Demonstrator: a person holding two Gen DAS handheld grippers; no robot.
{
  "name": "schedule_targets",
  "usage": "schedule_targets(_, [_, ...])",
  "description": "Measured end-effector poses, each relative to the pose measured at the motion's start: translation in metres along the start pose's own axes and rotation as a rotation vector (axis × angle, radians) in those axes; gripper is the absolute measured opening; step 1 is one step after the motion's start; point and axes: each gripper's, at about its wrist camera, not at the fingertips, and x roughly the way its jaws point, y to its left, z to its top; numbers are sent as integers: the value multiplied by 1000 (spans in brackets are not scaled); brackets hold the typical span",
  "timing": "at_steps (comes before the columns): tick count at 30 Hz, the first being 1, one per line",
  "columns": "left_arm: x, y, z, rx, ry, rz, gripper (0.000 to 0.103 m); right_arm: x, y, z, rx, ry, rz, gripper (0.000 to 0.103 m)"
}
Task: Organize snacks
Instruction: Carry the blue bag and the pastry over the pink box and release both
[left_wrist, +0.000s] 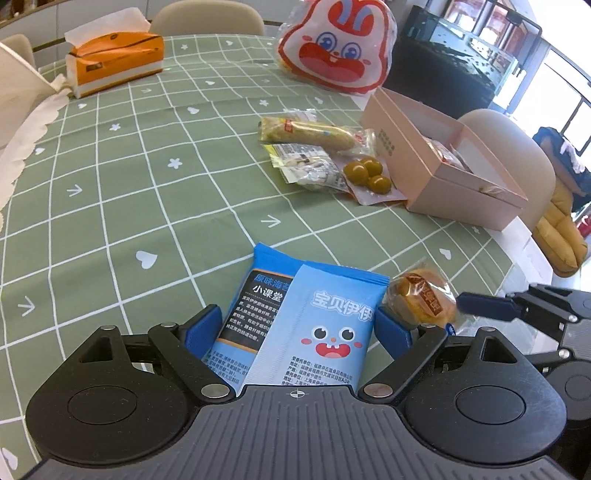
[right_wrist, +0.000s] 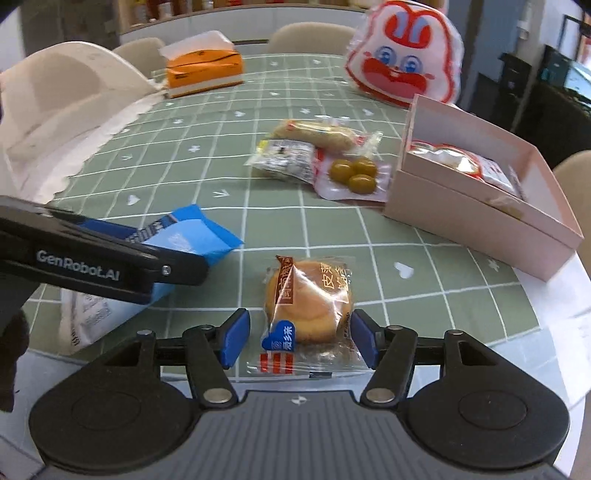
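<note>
We look across a round table (right_wrist: 207, 206) under a green grid cloth. The biggest thing on it is a rabbit-faced snack bag (right_wrist: 404, 55) standing at the far side. Just in front of it sits an open pink box (right_wrist: 480, 218); inside we see at least one red-and-white wrapped snack (right_wrist: 461, 162), and the rest of its floor is hidden by the wall. Beside the box lies a loose cluster: a long wrapped roll (right_wrist: 317, 134), a printed packet (right_wrist: 284, 160) and a pouch of green olives (right_wrist: 354, 173).

Our left gripper (left_wrist: 295, 328) has two blue packets (left_wrist: 306, 325) between its fingers; the blue pads sit against the packets' edges, so we judge them gripped.

Our right gripper (right_wrist: 299, 341) is about half open, straddling a wrapped round pastry (right_wrist: 308, 302) that lies on the cloth near the table's edge. The right pad is at the wrapper; the left pad stands clear, so nothing is held.

To grip well, we should centre the pastry between the pads and close gently on the cake's sides rather than the loose film, since it looks soft and the wrapper slippery, then carry it to the pink box.
</note>
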Motion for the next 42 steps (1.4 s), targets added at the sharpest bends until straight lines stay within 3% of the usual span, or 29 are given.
schedule_targets(6, [-2,-1,-2,-1,3,-5,93,19,-7,11,38,26,-12,63])
schedule_targets(11, [-8,-3,-6,-10,12,-19,92,16,-4,11,10,24,-1,56])
schedule_targets(19, [-25,-28,-20,16,34,-67,92,-20,-26,0,16,18,9,56])
schedule_targets(27, [-26,-86,-29,46,80,-180,92,-76,-79,-19,85,-68,-70,56])
schedule_targets(32, [-40,-133,-5,160,22,-223,92,-113,-116,-17,138,-162,-117,56])
schedule_targets(36, [-57,-156,35,214,-57,-257,92,-135,-136,-6,142,-244,-173,56])
schedule_targets(42, [-89,-182,128,253,-279,-248,92,-208,-190,61,152,-503,-251,55])
